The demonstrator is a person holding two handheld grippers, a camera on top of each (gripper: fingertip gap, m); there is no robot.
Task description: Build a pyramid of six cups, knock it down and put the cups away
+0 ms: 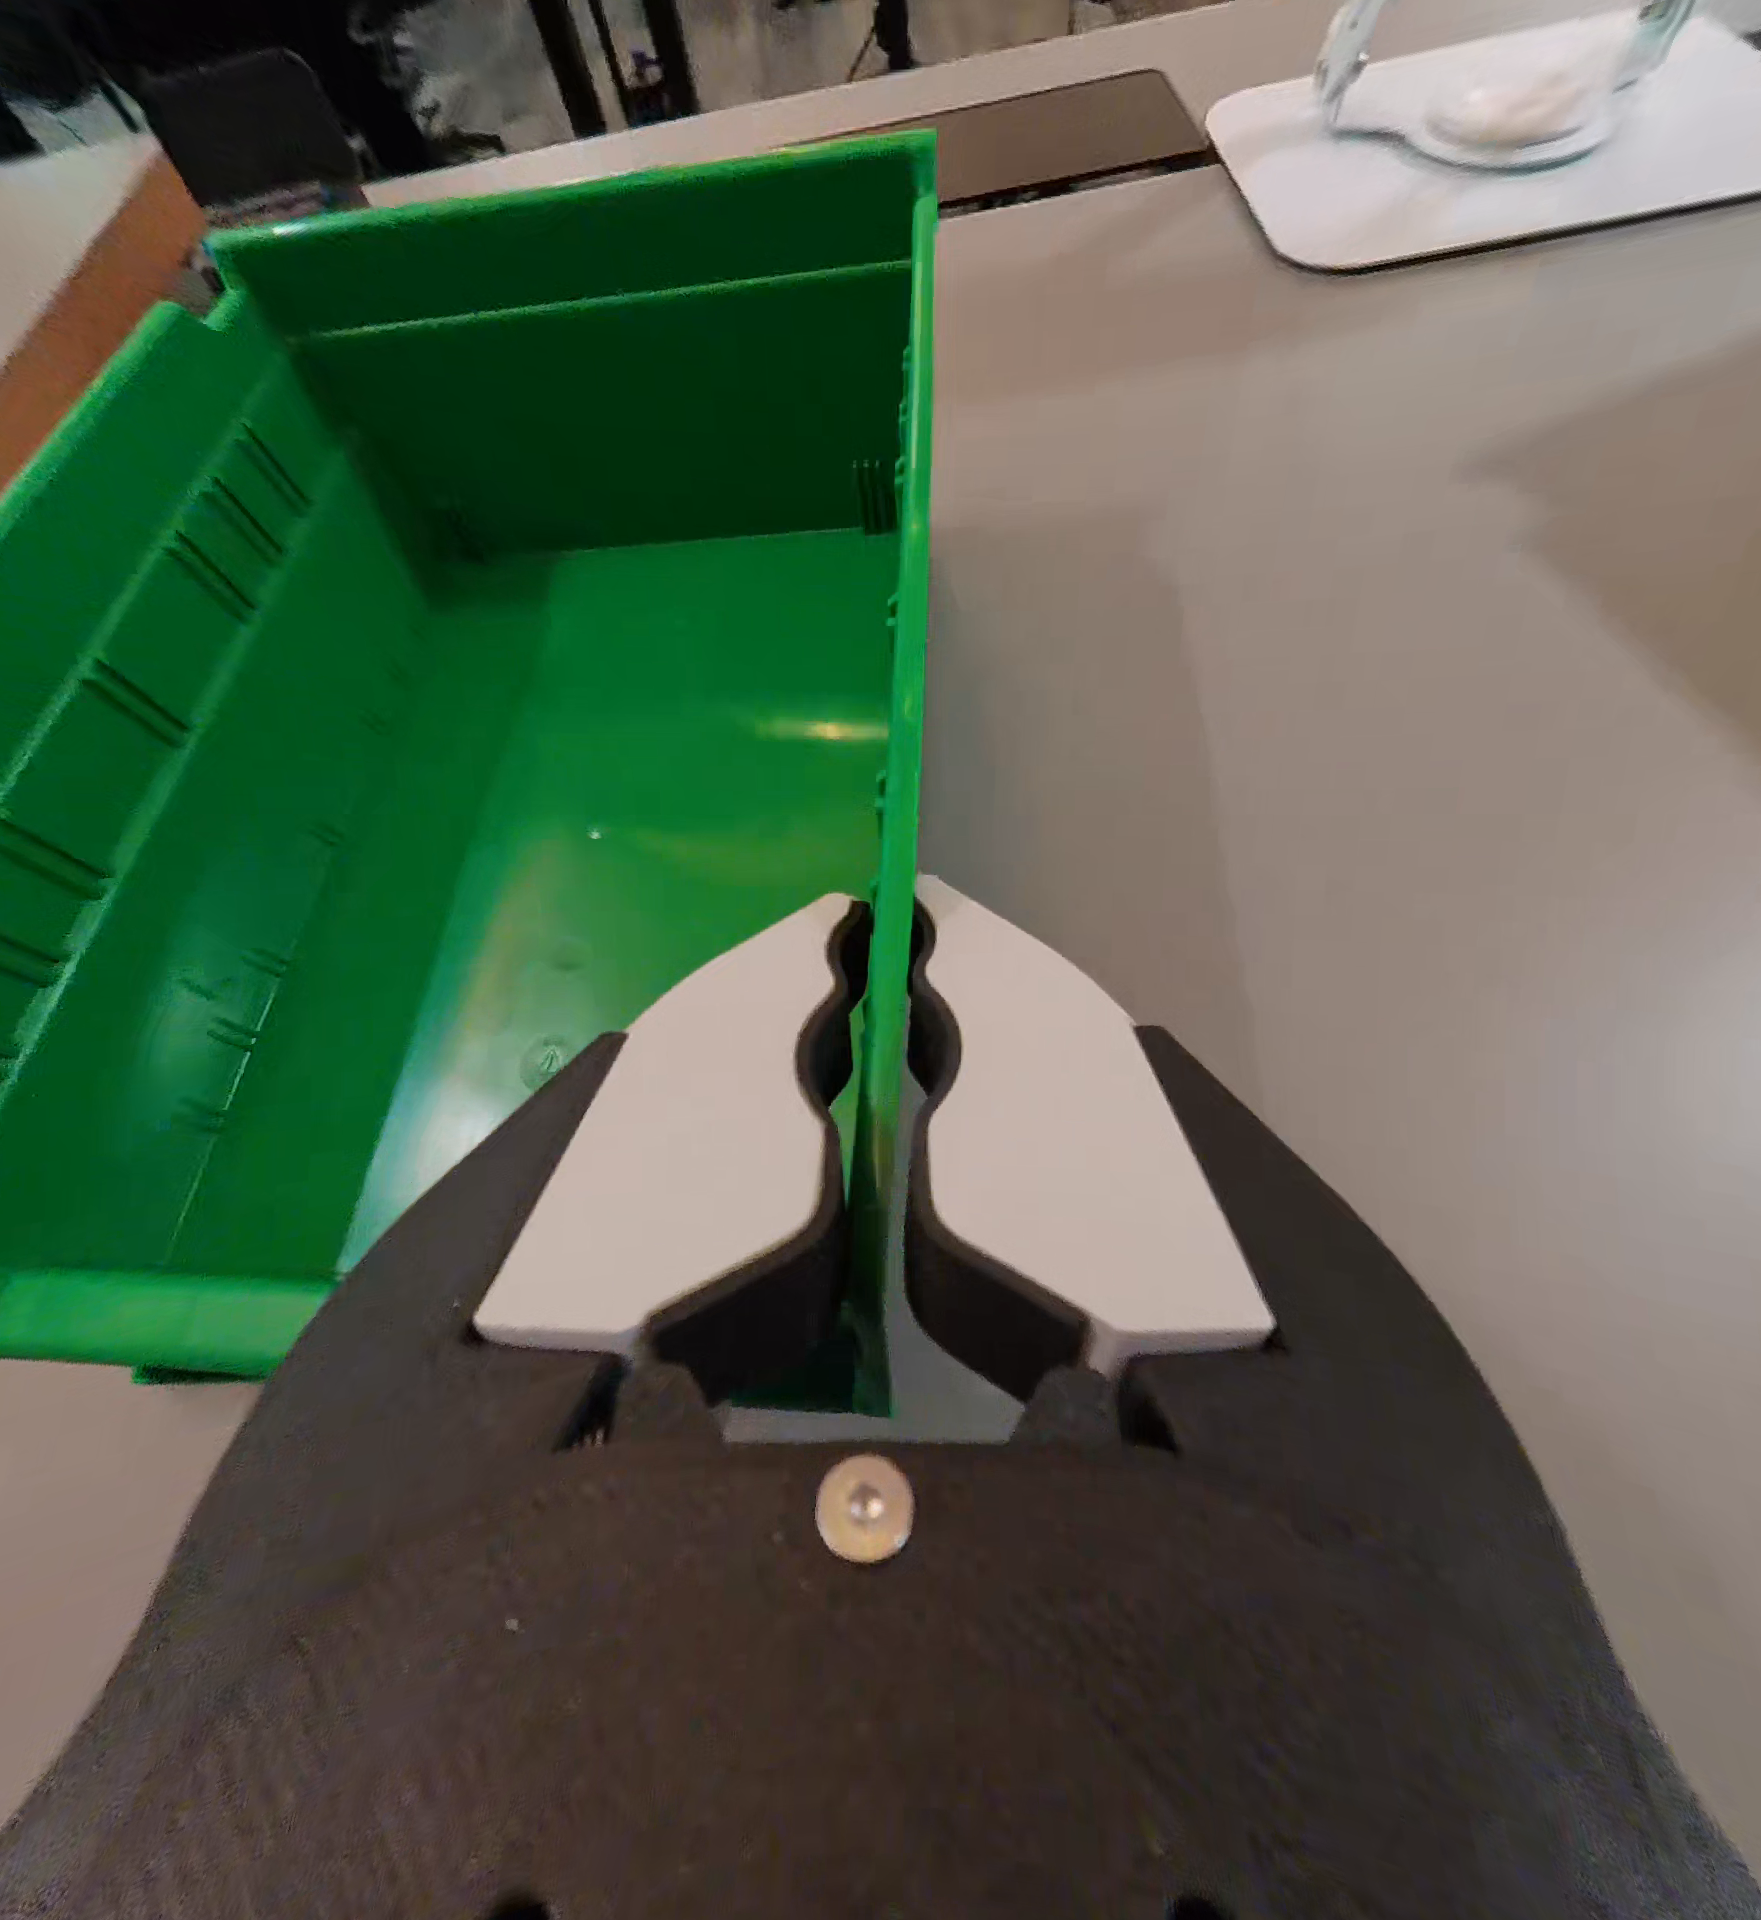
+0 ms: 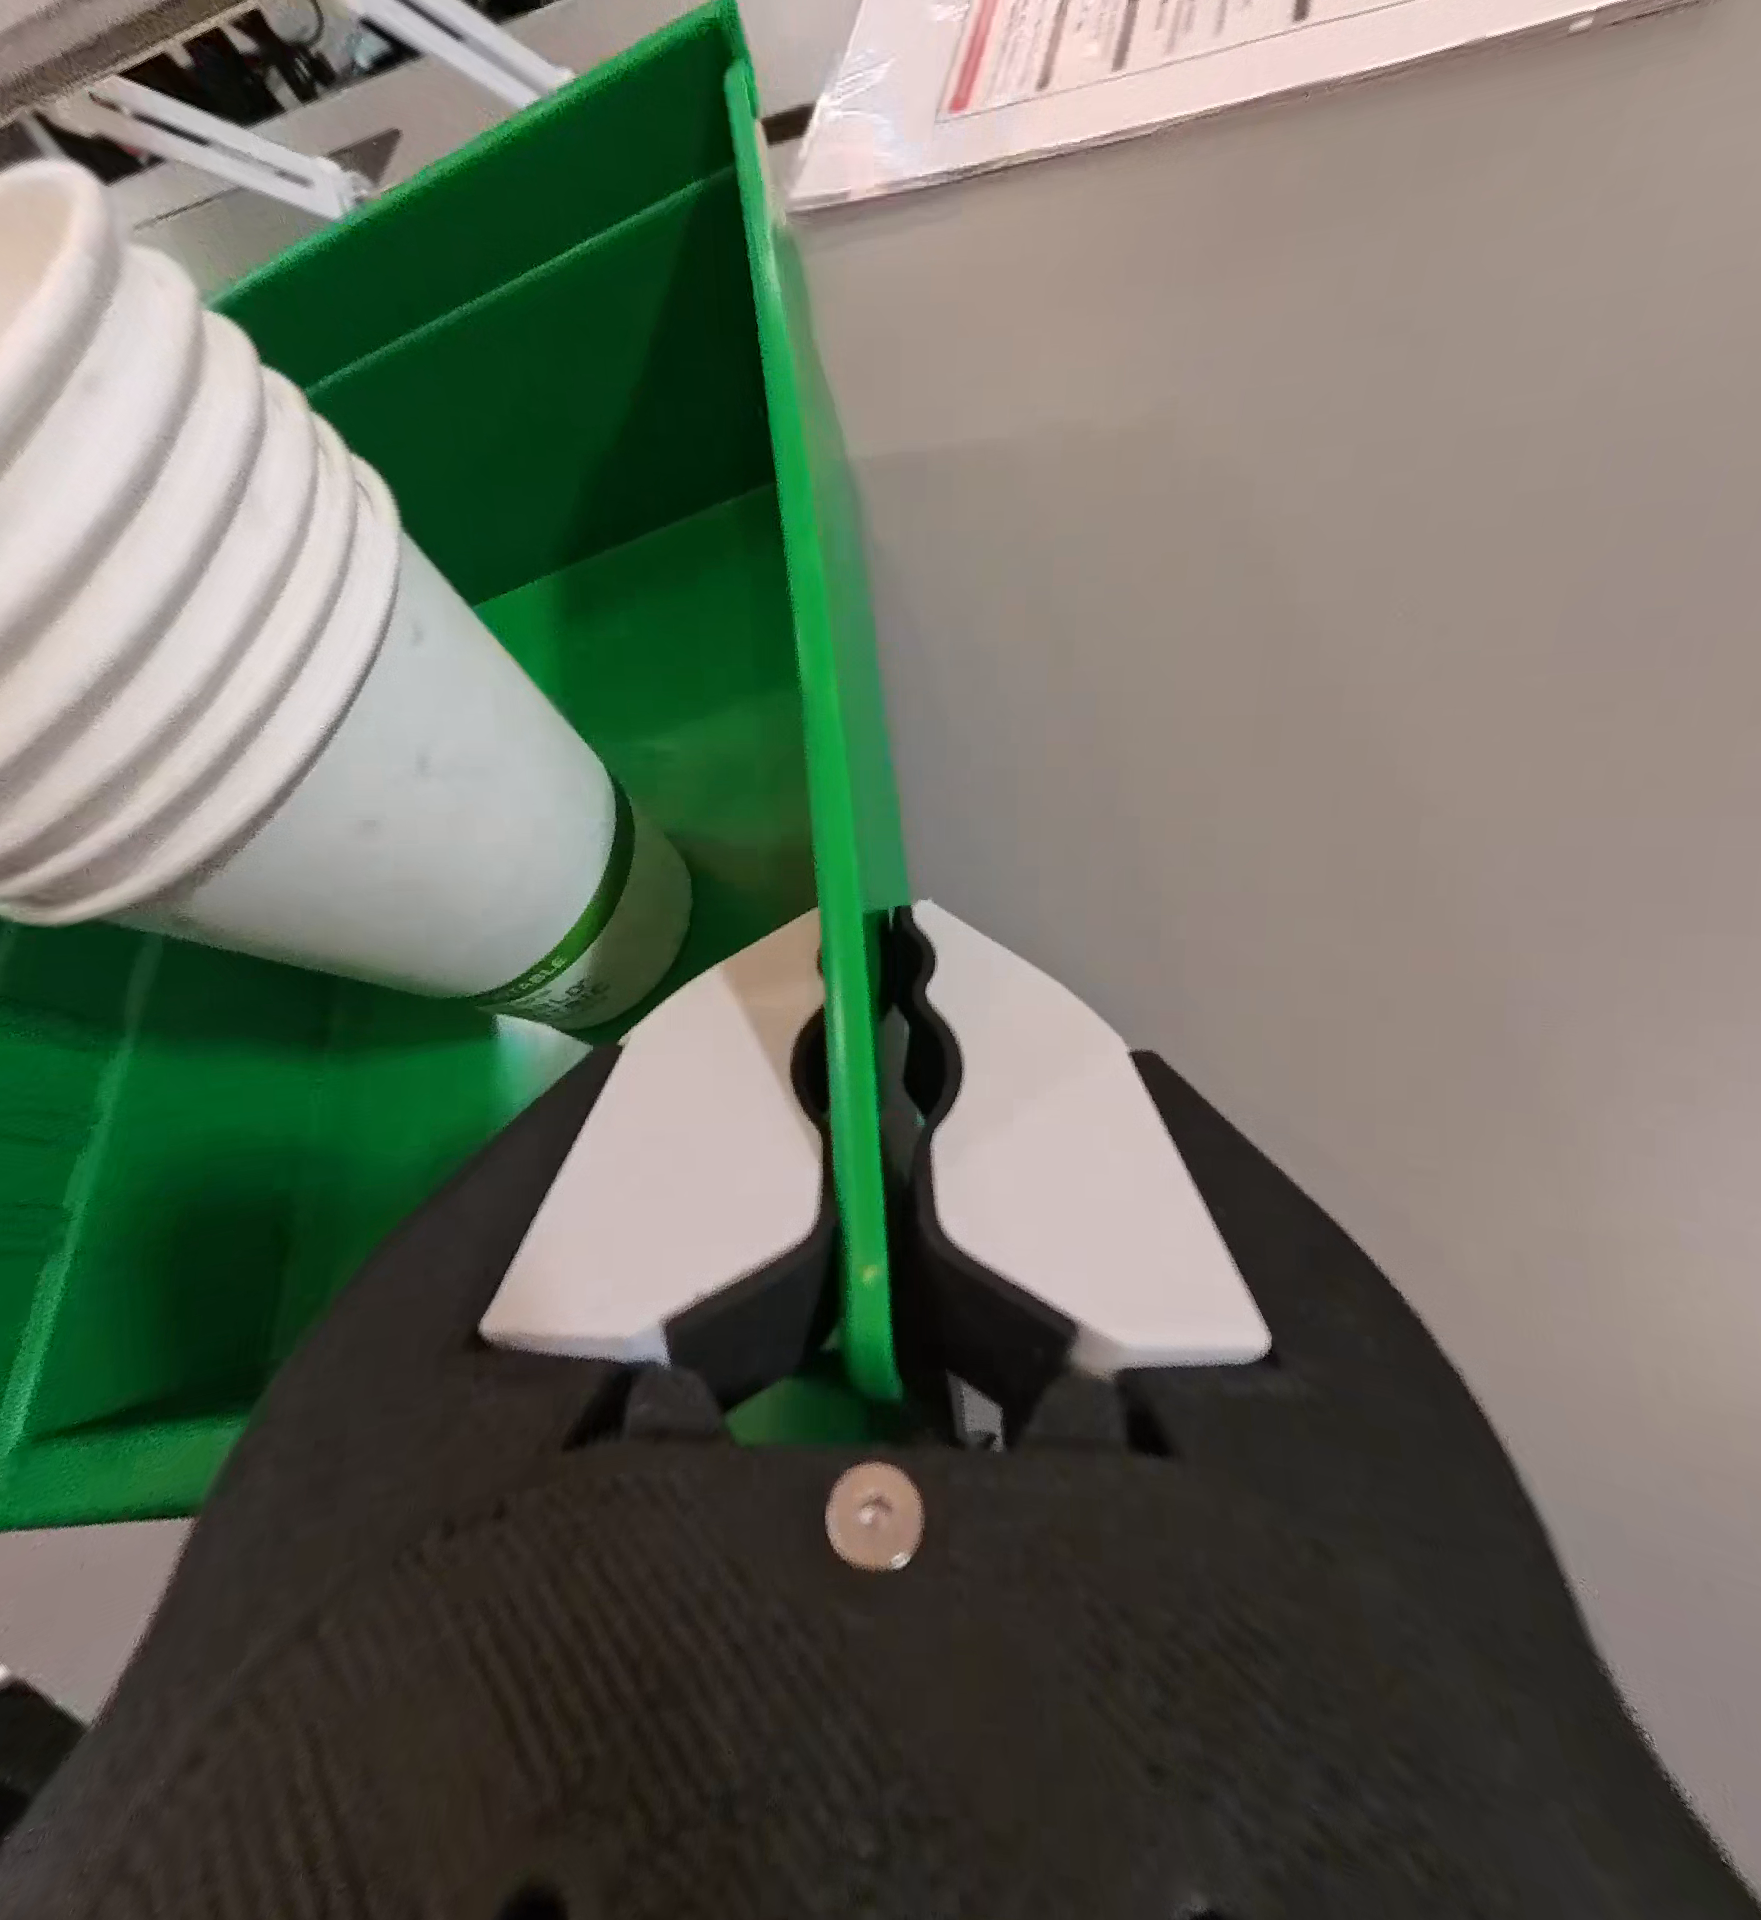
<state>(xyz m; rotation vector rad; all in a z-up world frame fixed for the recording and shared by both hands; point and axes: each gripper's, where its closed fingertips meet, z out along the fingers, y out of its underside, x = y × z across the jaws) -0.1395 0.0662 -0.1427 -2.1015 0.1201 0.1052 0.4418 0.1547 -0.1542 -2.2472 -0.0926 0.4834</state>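
On a grey table (image 1: 1375, 727), the left gripper (image 1: 891, 914) is clamped on the side wall of an open green bin (image 1: 647, 727), with a glass vessel (image 1: 1499, 94) on a white mat (image 1: 1582, 177) far right. The right gripper (image 2: 871, 925) likewise pinches a green bin wall (image 2: 803, 520); a stack of white paper cups (image 2: 232, 665) leans inside, left of it, printed sheets (image 2: 1115, 73) beyond.

Black ribbed bodies, white fingers (image 1: 710, 1132), wavy black pads, silver screw (image 1: 863, 1509).
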